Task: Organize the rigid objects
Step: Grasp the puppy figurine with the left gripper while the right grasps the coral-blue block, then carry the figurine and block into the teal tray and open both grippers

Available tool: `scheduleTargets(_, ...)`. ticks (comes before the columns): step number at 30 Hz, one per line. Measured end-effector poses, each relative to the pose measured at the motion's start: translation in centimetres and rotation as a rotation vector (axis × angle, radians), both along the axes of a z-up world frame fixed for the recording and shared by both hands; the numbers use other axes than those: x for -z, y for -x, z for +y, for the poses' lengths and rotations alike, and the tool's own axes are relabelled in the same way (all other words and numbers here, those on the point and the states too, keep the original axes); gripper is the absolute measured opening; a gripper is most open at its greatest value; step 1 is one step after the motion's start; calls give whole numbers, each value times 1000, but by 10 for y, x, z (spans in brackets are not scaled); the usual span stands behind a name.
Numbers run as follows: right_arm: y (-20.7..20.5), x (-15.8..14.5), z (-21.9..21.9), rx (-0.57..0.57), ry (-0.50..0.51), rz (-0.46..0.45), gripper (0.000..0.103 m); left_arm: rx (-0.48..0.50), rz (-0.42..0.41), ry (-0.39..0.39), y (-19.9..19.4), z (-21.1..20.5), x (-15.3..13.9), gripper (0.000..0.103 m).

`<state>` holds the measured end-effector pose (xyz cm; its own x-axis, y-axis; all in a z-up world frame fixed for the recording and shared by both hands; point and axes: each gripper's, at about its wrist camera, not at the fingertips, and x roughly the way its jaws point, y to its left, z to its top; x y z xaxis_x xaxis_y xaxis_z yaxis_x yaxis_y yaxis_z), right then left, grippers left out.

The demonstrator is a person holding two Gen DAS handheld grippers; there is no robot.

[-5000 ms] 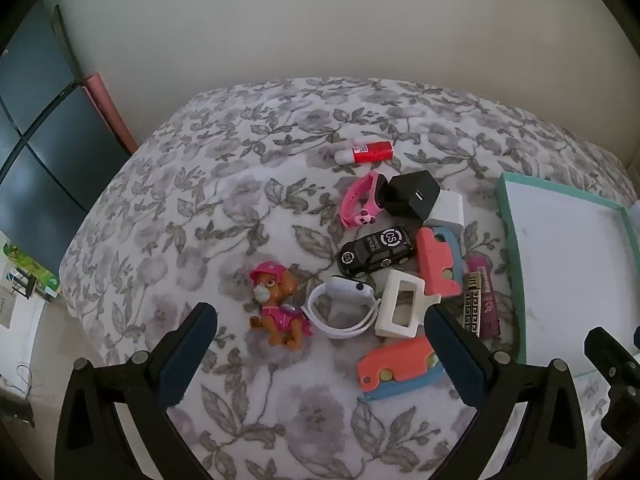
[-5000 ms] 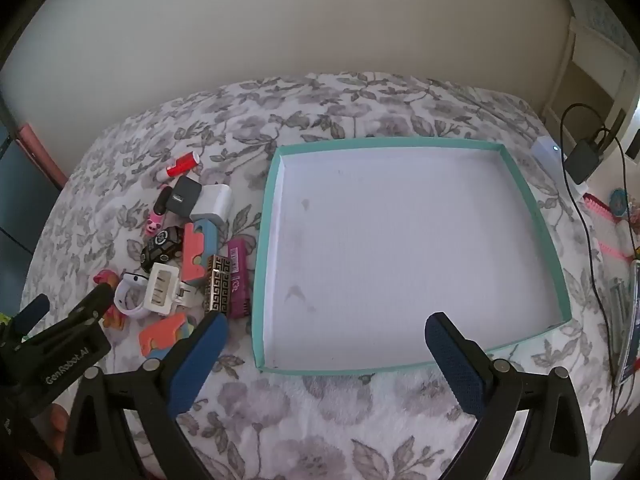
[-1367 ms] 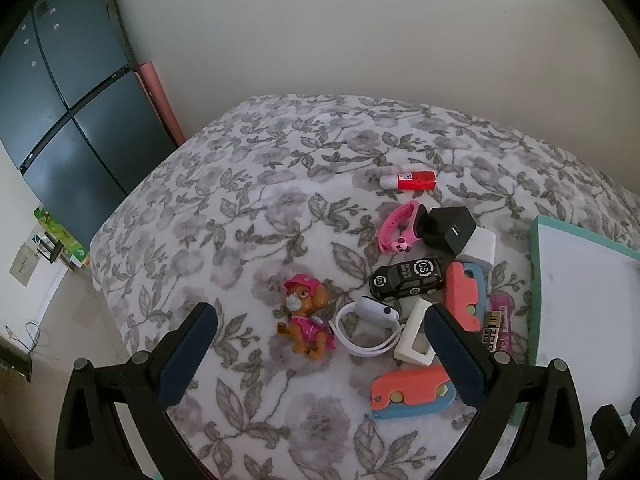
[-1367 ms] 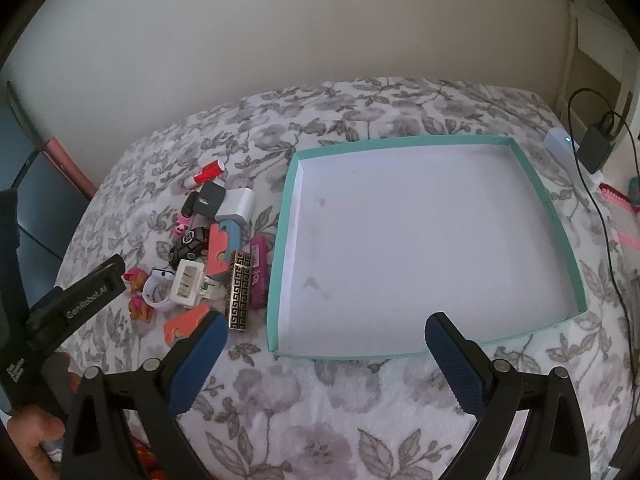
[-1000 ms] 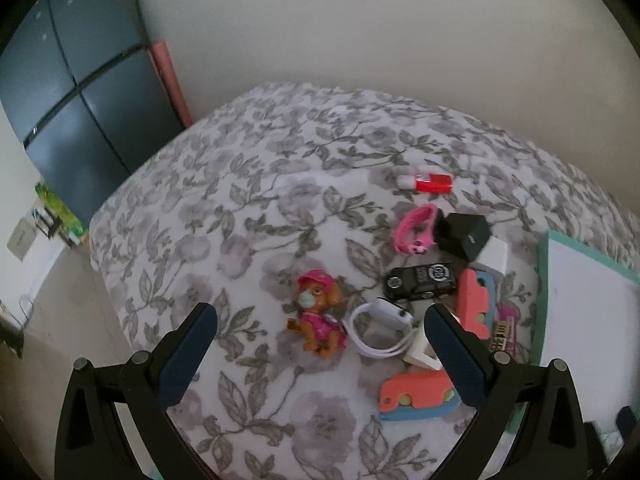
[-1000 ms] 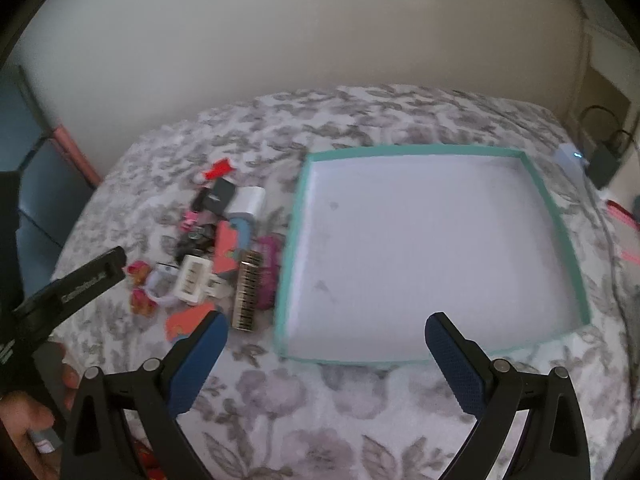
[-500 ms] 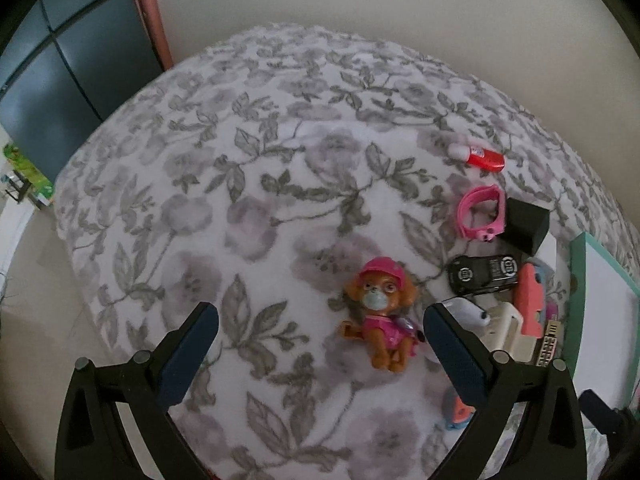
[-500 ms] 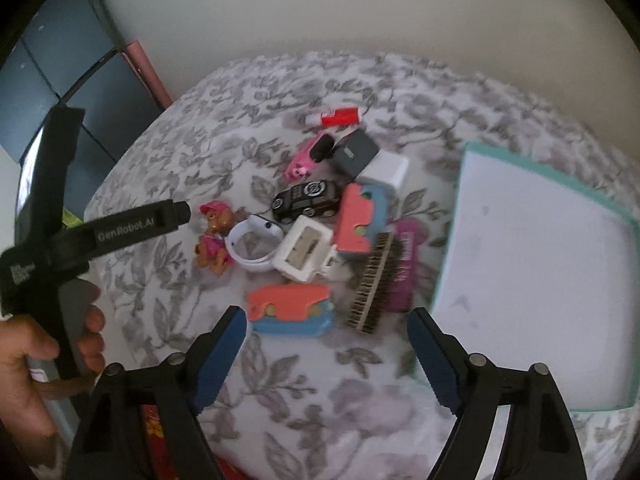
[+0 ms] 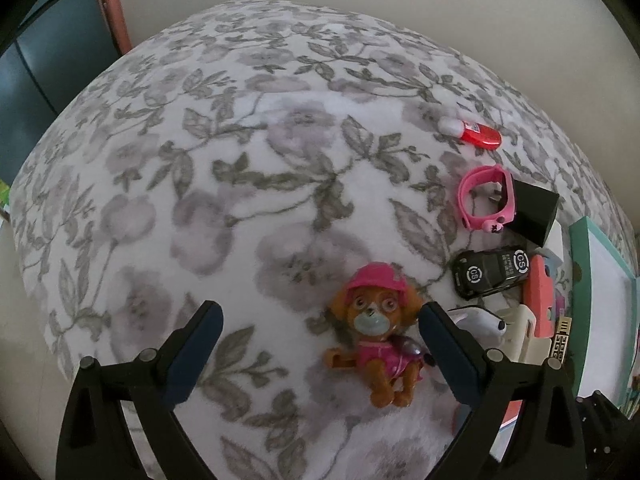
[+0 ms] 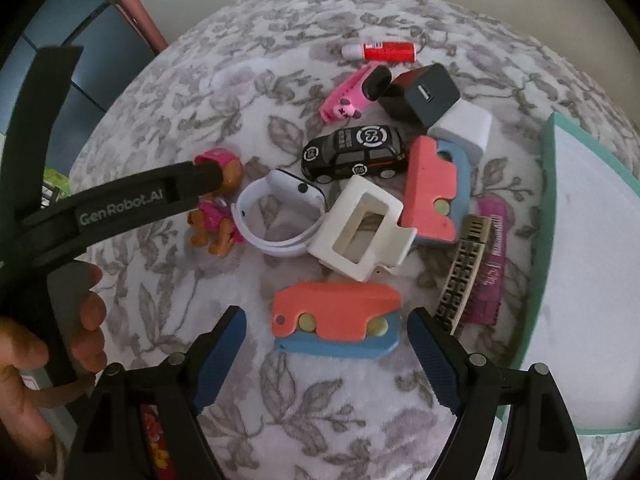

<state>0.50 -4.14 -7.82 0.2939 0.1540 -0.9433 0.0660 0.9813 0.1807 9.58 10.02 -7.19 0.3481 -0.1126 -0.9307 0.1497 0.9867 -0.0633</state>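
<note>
Two views, one change: both grippers have swung off the tray and down over the pile of small things.

Left wrist view, change: the left gripper [image 9: 318, 322] has dropped and tipped toward the bed [image 9: 248, 184]; a second ago it looked across the whole pile, now the dog figure [image 9: 376, 332] fills the lower middle.
Left wrist view, jaws: apart, nothing between the pads; the dog figure lies just inside the right finger, at about 3 o'clock of the gap, not touched.
Left wrist view, other things: black toy car [image 9: 490, 272] at 2 o'clock of the dog, pink band [image 9: 486, 198] beyond it, red tube [image 9: 478, 134] farthest, well apart from the rest.
Left wrist view, tray: only a teal edge of the tray [image 9: 580, 248] shows at 3 o'clock.

Right wrist view, change: the right gripper [image 10: 326, 340] has turned from the tray [image 10: 546, 208], which has slid to 3 o'clock, onto the pile.
Right wrist view, jaws: narrower than a second ago but still apart, straddling the coral and blue block [image 10: 336, 320], pads clear of it.
Right wrist view, neighbours: white frame [image 10: 360, 228] at 12 o'clock of that block, white band [image 10: 276, 216] at 11 o'clock, comb [image 10: 464, 272] at 2 o'clock.
Right wrist view, left gripper: its finger lies across the dog figure [image 10: 216, 212], a hand [image 10: 44, 364] on the handle.

Meaning: nothing lies in what shows of the tray; judging by the aim, the first picks are lined up, dog on the left, block on the right.
</note>
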Motion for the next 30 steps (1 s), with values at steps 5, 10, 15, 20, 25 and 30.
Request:
scheduleTargets(5, -8, 15, 6, -11, 36, 37, 84, 38, 27, 3, -2, -11, 9, 84)
scheduleTargets(10, -10, 21, 19, -41, 95, 37, 81, 55, 41, 33, 1, -14, 12, 63)
scheduleTargets(15, -8, 21, 21, -38, 112, 28, 74, 77, 40, 28, 6, -20, 8, 53)
scheduleTargets(20, 3, 16, 11, -23, 68, 18, 74, 51, 54, 47, 10, -15, 5, 53)
scheduleTargets(25, 10, 1, -3, 9, 34, -1, 74, 36, 48, 35, 17, -15, -4, 52)
scheduleTargets(30, 21, -12, -16, 48, 8, -29, 74, 44, 5, 3, 26, -24, -27, 52)
